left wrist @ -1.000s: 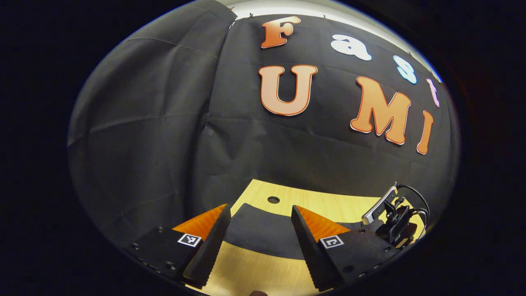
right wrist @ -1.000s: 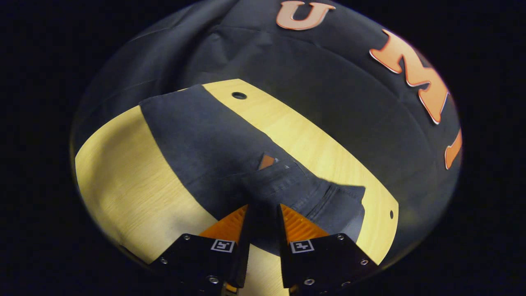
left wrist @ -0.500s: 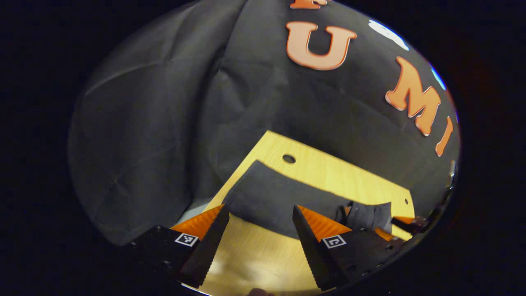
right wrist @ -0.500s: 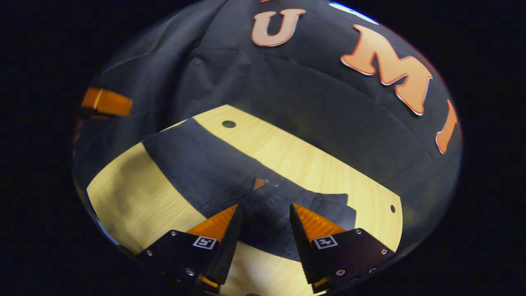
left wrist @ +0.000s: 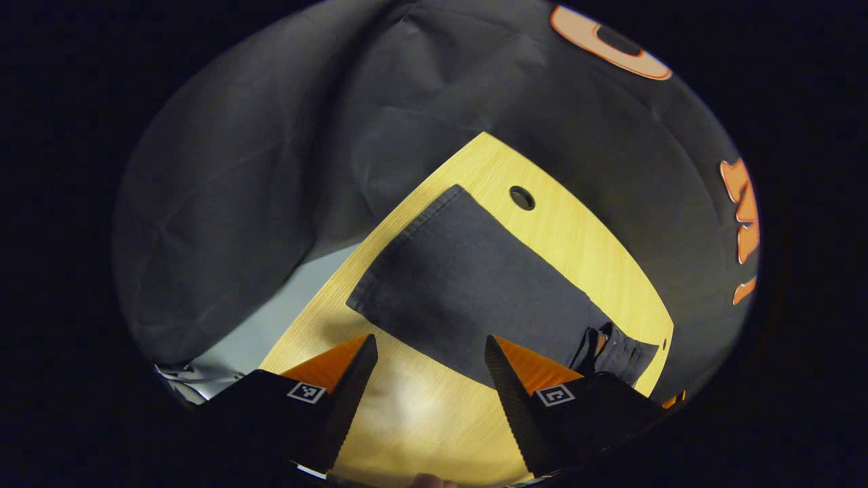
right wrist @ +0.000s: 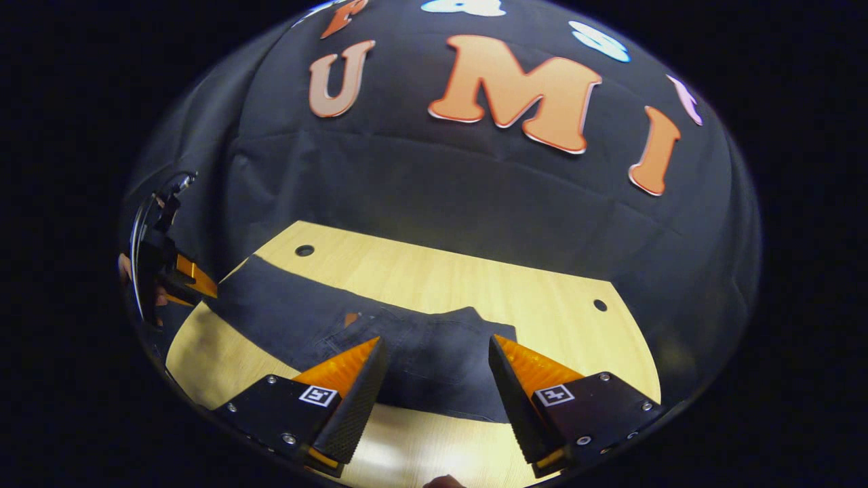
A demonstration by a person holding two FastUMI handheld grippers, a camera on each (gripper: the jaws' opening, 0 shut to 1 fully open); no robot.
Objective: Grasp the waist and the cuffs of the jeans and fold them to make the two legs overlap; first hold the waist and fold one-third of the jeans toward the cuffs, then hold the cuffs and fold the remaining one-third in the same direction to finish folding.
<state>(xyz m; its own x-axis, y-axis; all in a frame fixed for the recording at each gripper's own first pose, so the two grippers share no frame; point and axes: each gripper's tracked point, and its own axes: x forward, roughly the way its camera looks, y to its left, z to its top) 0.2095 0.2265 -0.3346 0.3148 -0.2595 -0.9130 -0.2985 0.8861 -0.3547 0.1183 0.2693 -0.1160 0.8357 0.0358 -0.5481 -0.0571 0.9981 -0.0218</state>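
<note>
The jeans [left wrist: 475, 291] lie flat on the table [left wrist: 420, 413], stretched along it, with the booth wall behind the table's far edge. In the left gripper view, the cuffs [left wrist: 400, 264] lie at the jeans' near left end, beside a hole in the table [left wrist: 521, 197]. The folded waist [right wrist: 434, 339] rests on top of the jeans' legs. Seen from the jeans, the left hand-held gripper [left wrist: 427, 379] hangs before the cuffs, the right hand-held gripper [right wrist: 437, 386] before the waist.

A pale wooden table [right wrist: 434, 278] stands against black cloth [right wrist: 434, 183].
</note>
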